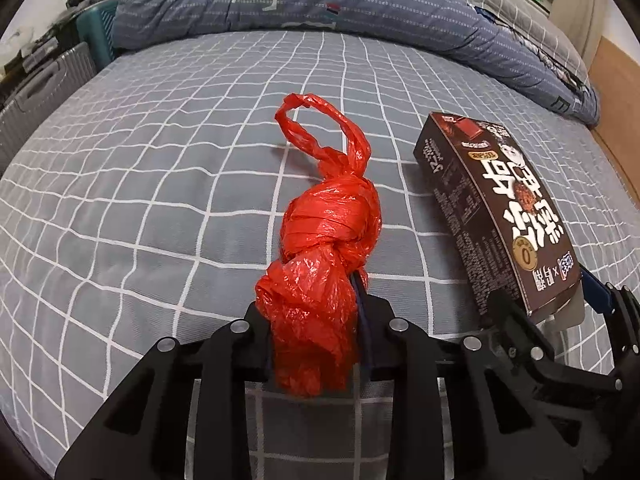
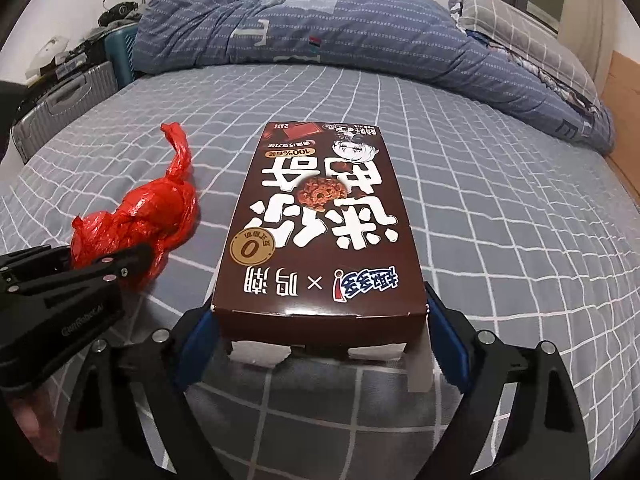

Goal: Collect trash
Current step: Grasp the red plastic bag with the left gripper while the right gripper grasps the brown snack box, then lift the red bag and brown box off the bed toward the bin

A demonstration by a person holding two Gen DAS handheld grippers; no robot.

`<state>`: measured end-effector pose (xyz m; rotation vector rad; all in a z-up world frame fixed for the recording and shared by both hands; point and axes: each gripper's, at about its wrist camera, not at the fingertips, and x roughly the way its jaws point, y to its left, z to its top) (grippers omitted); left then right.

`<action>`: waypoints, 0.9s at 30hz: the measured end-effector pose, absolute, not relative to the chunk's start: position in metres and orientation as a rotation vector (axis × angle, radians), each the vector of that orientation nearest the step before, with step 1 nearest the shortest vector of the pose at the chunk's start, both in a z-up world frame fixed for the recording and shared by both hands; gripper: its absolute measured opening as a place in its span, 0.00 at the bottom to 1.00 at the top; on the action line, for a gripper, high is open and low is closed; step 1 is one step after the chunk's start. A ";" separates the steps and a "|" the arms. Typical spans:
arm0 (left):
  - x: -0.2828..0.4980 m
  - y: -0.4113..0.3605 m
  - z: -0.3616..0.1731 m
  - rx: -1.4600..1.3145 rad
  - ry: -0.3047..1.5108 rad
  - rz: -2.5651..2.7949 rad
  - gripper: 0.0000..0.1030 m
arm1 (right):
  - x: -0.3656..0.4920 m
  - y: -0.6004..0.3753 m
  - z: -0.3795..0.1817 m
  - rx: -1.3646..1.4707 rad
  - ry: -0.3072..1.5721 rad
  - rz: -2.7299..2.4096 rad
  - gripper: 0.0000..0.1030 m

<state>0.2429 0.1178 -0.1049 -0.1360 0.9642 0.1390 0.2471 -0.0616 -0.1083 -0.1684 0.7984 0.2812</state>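
A knotted red plastic bag [image 1: 328, 232] lies on the grey checked bed sheet [image 1: 160, 184], its loop handle pointing away. My left gripper [image 1: 316, 312] is shut on the bag's crumpled near end, and the pads squeeze the plastic. The right wrist view shows that same left gripper [image 2: 132, 260] at the left with the bag [image 2: 160, 208]. A dark brown chocolate snack box [image 2: 320, 216] lies flat to the right of the bag, with its white end flaps open toward me. My right gripper [image 2: 320, 320] holds the box's near end, a blue pad [image 2: 202, 324] against each long side.
A bunched blue quilt [image 2: 320, 28] fills the far end of the bed, with a grey checked pillow [image 2: 520, 28] at the far right. A grey suitcase [image 2: 60, 108] and a teal crate [image 2: 120, 56] stand beside the left edge. A wooden floor [image 1: 616, 92] runs beside the bed on the right.
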 end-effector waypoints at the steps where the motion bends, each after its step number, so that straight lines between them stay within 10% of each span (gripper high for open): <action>1: 0.242 0.118 -0.103 -0.134 0.960 0.143 0.28 | 0.247 -0.062 -0.108 -0.169 0.793 0.281 0.83; 27: 0.201 0.099 -0.076 -0.062 0.879 0.177 0.28 | 0.216 -0.077 -0.093 -0.179 0.748 0.254 0.84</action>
